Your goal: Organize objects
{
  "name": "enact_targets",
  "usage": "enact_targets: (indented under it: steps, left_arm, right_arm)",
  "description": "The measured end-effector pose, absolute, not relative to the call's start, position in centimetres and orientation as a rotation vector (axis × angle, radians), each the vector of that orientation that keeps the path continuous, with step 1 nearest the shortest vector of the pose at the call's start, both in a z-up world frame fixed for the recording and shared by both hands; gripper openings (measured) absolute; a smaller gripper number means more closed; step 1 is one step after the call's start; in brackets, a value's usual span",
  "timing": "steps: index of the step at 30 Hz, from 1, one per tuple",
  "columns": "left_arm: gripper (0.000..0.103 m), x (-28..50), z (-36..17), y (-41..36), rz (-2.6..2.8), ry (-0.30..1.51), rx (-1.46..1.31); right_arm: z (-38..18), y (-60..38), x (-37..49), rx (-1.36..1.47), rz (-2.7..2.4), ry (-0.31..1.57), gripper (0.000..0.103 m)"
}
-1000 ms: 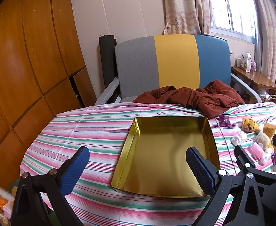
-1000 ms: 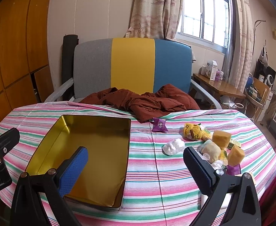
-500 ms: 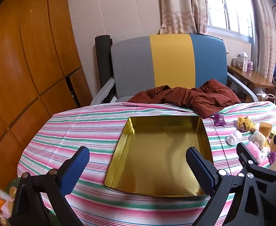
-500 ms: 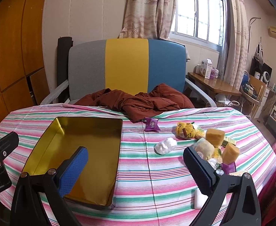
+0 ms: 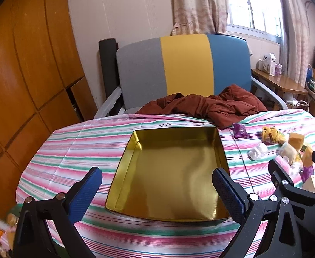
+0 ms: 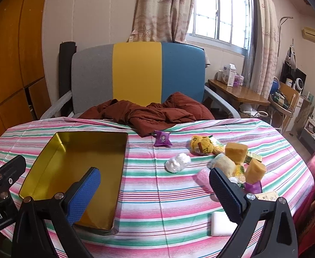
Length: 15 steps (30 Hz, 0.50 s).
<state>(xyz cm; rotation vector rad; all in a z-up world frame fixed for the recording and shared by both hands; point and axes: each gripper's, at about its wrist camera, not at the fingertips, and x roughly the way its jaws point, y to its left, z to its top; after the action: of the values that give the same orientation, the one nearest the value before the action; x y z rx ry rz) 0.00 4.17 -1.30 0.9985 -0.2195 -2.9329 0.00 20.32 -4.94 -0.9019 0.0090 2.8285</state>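
Left view: my left tool [image 5: 156, 190] hangs spread and empty over the near end of the gold tray [image 5: 127, 163], which sits on the striped surface [image 5: 75, 148] with nothing in it. The snacks lie far to the right of this tool, with my right tool's black frame between them and me. If I reach across with the left, I judge I would knock into that frame or clip the tray's thin right wall and skate the tray over the cloth.

Right view: my right tool [image 6: 154, 188] is also spread and holds nothing. The pile is right of centre: a purple candy [image 6: 162, 138] near the brown jacket [image 6: 149, 112], a white wad [image 6: 178, 163] alone in the middle, then a tight cluster of yellow wrapper [image 6: 201, 145], sponge cubes [image 6: 236, 150] and a pink packet [image 6: 203, 176], touching one another. A white block [image 6: 220, 221] lies nearest, partly behind my right finger. Closing on the cluster, I could easily pinch two things together or flick a neighbour off the surface's right edge. The wrappers look slippery and the cloth loose, so a low approach may snag a fold.
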Motion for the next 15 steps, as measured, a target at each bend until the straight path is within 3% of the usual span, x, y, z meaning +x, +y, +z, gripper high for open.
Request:
enact_targets:
  steps: [15]
  left_arm:
    - [0.103,0.4,-1.4,6.7,-2.976,-0.255,1.008]
  right_arm:
    - [-5.3,23.4,0.8,-0.921,2.784,0.035,0.103]
